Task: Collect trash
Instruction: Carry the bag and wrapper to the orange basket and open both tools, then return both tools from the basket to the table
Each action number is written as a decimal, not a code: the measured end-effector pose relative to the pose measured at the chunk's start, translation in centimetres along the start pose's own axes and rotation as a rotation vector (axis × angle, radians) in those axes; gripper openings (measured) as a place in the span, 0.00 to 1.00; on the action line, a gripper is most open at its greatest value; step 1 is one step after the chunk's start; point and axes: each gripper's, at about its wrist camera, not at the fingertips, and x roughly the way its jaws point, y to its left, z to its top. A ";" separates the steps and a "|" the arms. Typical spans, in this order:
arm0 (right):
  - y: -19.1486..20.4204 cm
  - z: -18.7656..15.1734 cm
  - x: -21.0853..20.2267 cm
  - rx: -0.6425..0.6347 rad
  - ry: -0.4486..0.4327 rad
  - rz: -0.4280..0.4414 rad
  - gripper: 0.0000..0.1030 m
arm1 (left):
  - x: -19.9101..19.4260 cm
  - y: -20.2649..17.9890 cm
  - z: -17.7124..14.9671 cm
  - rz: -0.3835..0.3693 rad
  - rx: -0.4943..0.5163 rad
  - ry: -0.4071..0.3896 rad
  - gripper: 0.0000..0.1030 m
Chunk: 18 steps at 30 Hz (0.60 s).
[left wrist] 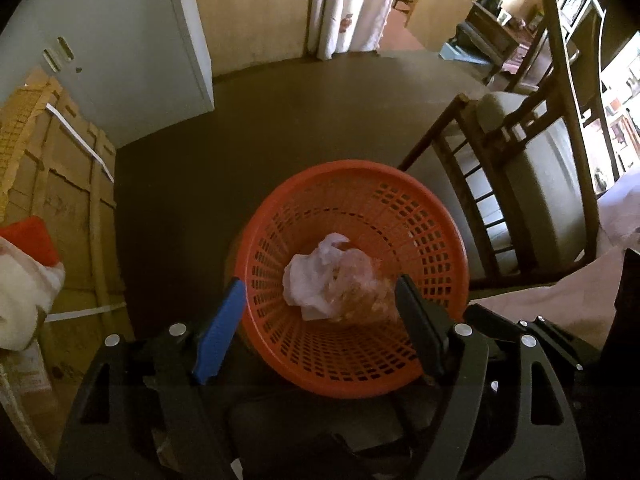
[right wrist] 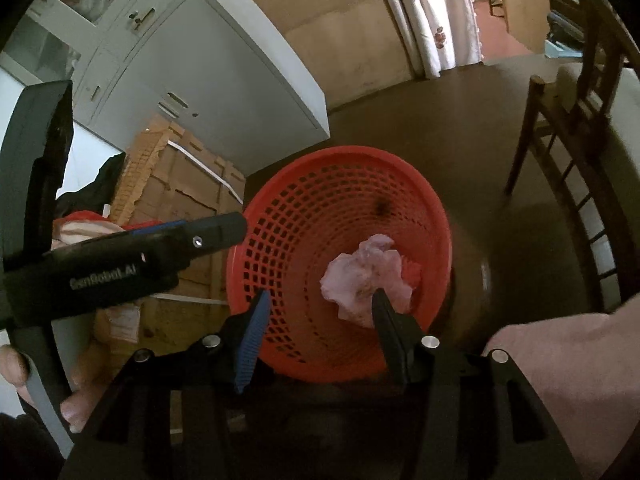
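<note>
The crumpled paper and plastic (left wrist: 332, 276) lies loose inside the orange basket (left wrist: 432, 208), down toward its bottom. From my left claw's camera it sits just at the centre of the picture; from the right one the same wad (right wrist: 366, 280) shows at about four o'clock inside the basket (right wrist: 304, 208), with a scrap of red beside it. Whether it has settled on the bottom or is only leaning on the mesh wall I cannot tell.

My left claw (left wrist: 318, 316) hangs over the basket mouth with its jaws well apart and nothing between the pads. My right claw (right wrist: 320, 320) is also apart, less widely; its dark finger crosses in front of the wad, but I judge it is not pinching it.

So the step in hand, as I read it, is the drop: the trash is in and both claws are empty. The next move calls for lifting both clear of the rim without snagging the mesh, then looking for more litter.

Outward: bare dark floor around the basket, cardboard boxes (left wrist: 60, 184) at nine o'clock, a wooden chair (left wrist: 516, 168) at two o'clock, a curtain (left wrist: 352, 4) at twelve.
</note>
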 end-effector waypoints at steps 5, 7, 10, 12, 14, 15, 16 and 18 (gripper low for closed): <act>0.1 -1.5 -4.8 -0.019 -0.074 -0.022 0.52 | -2.0 -1.0 -0.5 -0.016 0.028 -0.037 0.73; 0.0 -2.6 -8.2 -0.015 -0.131 -0.032 0.52 | -3.1 -2.2 -0.8 -0.031 0.063 -0.058 0.73; -0.2 -4.2 -12.8 -0.003 -0.217 -0.049 0.59 | -4.9 -4.5 -1.5 -0.064 0.128 -0.098 0.73; -0.4 -6.2 -17.3 0.009 -0.303 -0.077 0.62 | -6.1 -6.0 -2.1 -0.090 0.176 -0.117 0.73; -0.6 -7.6 -20.5 0.023 -0.364 -0.116 0.65 | -7.5 -7.9 -2.8 -0.124 0.230 -0.138 0.74; -0.9 -8.5 -22.3 0.037 -0.396 -0.144 0.66 | -8.3 -9.1 -3.4 -0.146 0.263 -0.148 0.74; -1.4 -9.6 -24.2 0.058 -0.431 -0.173 0.67 | -9.0 -10.1 -3.8 -0.165 0.291 -0.155 0.74; -2.3 -11.7 -27.8 0.107 -0.491 -0.221 0.68 | -10.5 -12.8 -4.9 -0.214 0.353 -0.163 0.74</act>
